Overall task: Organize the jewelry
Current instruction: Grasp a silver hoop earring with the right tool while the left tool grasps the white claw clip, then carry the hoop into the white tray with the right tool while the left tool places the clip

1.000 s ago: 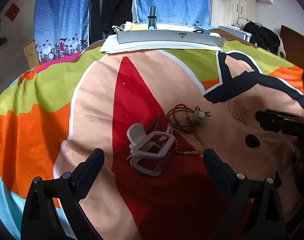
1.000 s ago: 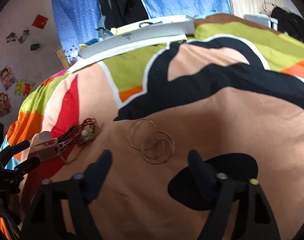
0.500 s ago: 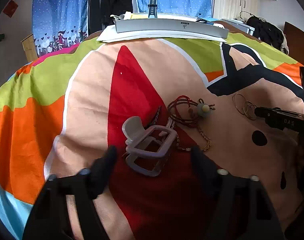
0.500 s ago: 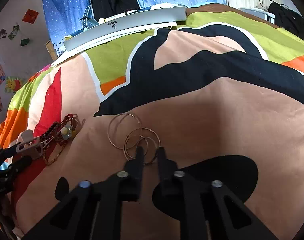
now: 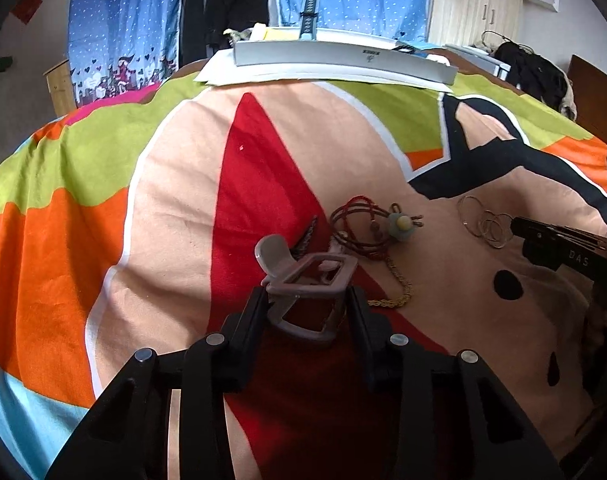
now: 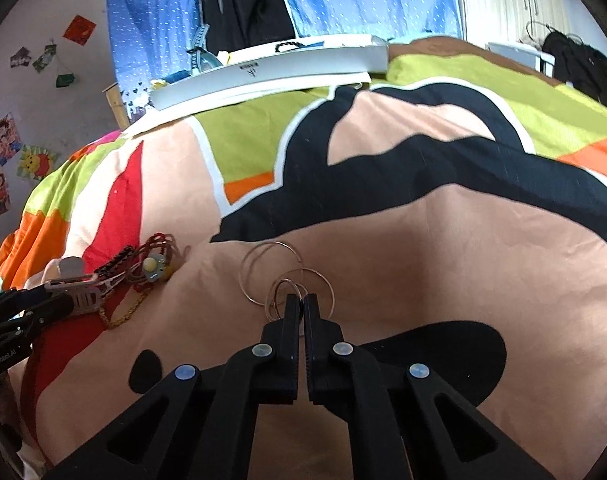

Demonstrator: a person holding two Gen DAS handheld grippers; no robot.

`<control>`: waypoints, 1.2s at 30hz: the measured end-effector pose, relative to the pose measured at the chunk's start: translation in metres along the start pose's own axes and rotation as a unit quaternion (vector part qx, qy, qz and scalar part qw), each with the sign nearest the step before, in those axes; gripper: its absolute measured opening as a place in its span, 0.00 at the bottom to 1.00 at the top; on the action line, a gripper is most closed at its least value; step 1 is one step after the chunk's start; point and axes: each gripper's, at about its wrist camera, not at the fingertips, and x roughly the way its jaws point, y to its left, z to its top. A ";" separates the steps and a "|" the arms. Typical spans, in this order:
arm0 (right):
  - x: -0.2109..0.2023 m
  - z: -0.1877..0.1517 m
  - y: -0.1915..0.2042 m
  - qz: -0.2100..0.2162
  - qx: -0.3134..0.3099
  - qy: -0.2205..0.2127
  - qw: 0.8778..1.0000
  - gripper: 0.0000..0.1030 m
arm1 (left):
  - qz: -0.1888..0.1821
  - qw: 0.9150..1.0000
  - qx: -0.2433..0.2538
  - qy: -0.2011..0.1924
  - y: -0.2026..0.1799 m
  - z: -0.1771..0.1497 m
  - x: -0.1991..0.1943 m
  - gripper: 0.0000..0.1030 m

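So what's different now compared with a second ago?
Both tools closed. The left tool moved in and shut on the grey hair claw; the right tool came forward and pinched the thin wire hoops. The red cord bracelet, gold chain and bedspread stayed as they were.

Left gripper: matte black plastic, two flat straight fingers, each carried on paired angled link arms that fan toward the frame's lower corners. Round silver pivot screws on the links, four showing. Right gripper: same black build, same fan of links; inner finger faces finely ribbed; four round pivot caps, pale blue-grey. At far right of the left view the right gripper's side shows faint raised lettering, partly readable "DAS". At lower left of the right view, the left gripper's body carries small white lettering.
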 end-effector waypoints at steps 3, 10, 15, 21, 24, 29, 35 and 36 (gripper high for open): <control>-0.004 -0.001 0.002 0.004 -0.004 -0.005 1.000 0.03 | -0.006 1.000 0.011 -0.003 -0.008 0.000 -0.004 0.34; -0.027 0.004 0.007 0.001 -0.012 -0.043 0.999 0.03 | -0.027 0.999 0.017 -0.011 -0.023 0.005 -0.014 0.32; -0.043 0.011 0.011 0.007 -0.018 -0.067 0.998 0.03 | -0.043 0.999 0.006 -0.016 -0.028 0.012 -0.020 0.32; -0.054 0.025 0.020 0.023 -0.024 -0.093 0.995 0.03 | -0.053 0.998 0.011 -0.032 -0.033 0.029 -0.028 0.32; -0.057 0.039 0.025 0.029 -0.032 -0.111 0.993 0.03 | -0.056 0.997 0.018 -0.046 -0.035 0.047 -0.030 0.32; -0.058 0.074 0.031 0.039 -0.041 -0.143 0.988 0.03 | -0.063 0.995 0.015 -0.081 -0.035 0.087 -0.028 0.32; -0.046 0.128 0.035 0.049 -0.053 -0.173 0.982 0.03 | -0.064 0.989 0.001 -0.136 -0.026 0.146 -0.023 0.32; -0.041 0.142 0.036 0.052 -0.055 -0.178 0.981 0.03 | -0.062 0.988 0.000 -0.145 -0.024 0.155 -0.022 0.32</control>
